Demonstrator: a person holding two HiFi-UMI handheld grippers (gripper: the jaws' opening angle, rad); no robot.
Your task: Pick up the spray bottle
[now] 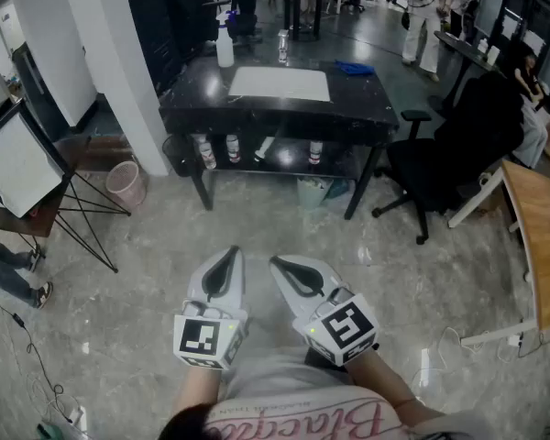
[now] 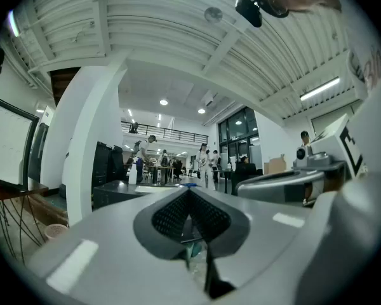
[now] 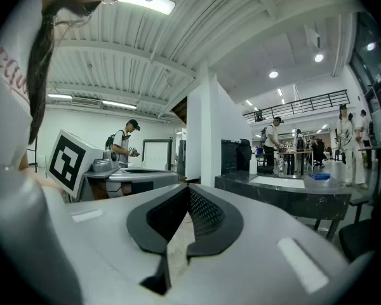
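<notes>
The white spray bottle (image 1: 225, 46) stands upright on the far left corner of a black table (image 1: 357, 99), well ahead of both grippers. It shows small in the left gripper view (image 2: 133, 172) and in the right gripper view (image 3: 253, 164). My left gripper (image 1: 229, 257) and right gripper (image 1: 280, 266) are held side by side low over the floor, close to the person's body, pointing towards the table. Both have their jaws shut with nothing between them (image 2: 190, 192) (image 3: 188, 189). Each gripper sees the other beside it.
On the table lie a white sheet (image 1: 280, 84), a blue cloth (image 1: 355, 68) and a small can (image 1: 283, 46); bottles stand on its lower shelf (image 1: 229, 148). A black office chair (image 1: 449, 154), a pink bin (image 1: 126, 183), an easel board (image 1: 14, 159) and a wooden desk (image 1: 541, 236) flank the floor.
</notes>
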